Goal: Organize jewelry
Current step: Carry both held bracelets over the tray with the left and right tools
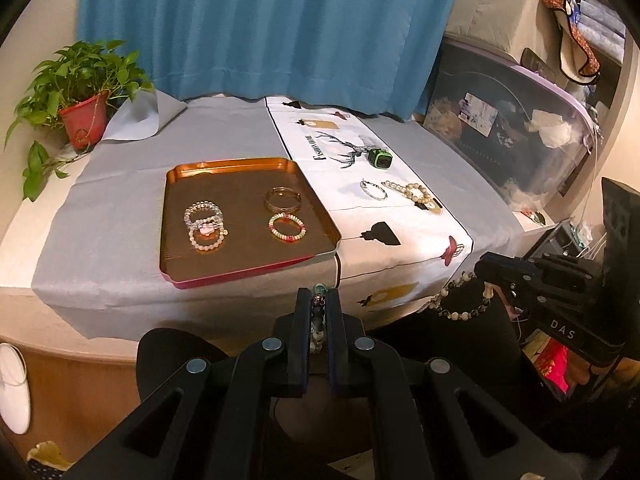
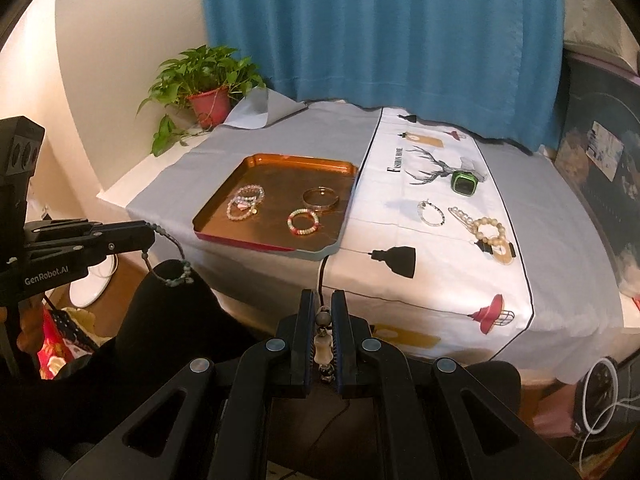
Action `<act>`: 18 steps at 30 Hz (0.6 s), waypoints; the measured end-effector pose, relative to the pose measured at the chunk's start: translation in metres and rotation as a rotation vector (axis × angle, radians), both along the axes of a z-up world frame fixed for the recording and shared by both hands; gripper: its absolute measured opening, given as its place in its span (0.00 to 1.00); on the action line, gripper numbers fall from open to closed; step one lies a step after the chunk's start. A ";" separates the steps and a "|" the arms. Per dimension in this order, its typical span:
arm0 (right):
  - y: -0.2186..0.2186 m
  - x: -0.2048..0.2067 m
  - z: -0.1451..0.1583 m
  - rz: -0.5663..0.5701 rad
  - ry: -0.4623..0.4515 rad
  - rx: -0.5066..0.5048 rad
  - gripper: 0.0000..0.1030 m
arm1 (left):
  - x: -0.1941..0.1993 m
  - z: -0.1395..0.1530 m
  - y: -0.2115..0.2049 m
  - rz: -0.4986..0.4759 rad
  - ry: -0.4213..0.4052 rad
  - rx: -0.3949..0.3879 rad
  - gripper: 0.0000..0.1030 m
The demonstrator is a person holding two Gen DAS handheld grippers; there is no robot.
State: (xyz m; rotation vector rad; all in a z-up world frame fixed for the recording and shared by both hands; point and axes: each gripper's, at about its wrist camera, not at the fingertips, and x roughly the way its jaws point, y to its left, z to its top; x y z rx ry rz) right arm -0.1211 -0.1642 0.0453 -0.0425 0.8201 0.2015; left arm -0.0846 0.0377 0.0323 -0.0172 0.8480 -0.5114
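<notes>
My left gripper point(image 1: 319, 294) is shut on a dark teal bead bracelet point(image 1: 318, 320), held off the table's near edge. In the right wrist view the left gripper point(image 2: 149, 236) stands at the left with that bracelet point(image 2: 176, 270) hanging from it as a loop. My right gripper point(image 2: 323, 300) is shut on a black-and-cream bead bracelet point(image 2: 323, 346), which dangles from the right gripper point(image 1: 490, 276) as a loop point(image 1: 460, 304). A copper tray point(image 1: 224, 166) point(image 2: 304, 158) on the grey cloth holds several bracelets. On the white runner lie a green watch point(image 1: 379, 158) point(image 2: 464, 182), a thin silver bracelet point(image 1: 374, 190) point(image 2: 431, 213) and a cream bead bracelet point(image 1: 416, 193) point(image 2: 490, 232).
A potted plant point(image 1: 82, 116) point(image 2: 208, 106) stands at the table's far left corner, before a blue curtain point(image 1: 260, 24). Clear storage boxes point(image 1: 512, 132) flank the table's right side. A person's black-clad leg point(image 2: 168, 320) is below the near edge.
</notes>
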 end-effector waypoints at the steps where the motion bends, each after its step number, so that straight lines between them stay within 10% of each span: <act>1: 0.001 0.001 0.000 0.000 0.002 -0.001 0.08 | 0.001 0.000 0.002 0.000 0.002 -0.002 0.04; 18: 0.027 0.048 -0.008 0.033 0.028 -0.024 0.08 | 0.034 -0.002 0.024 0.048 0.012 -0.024 0.04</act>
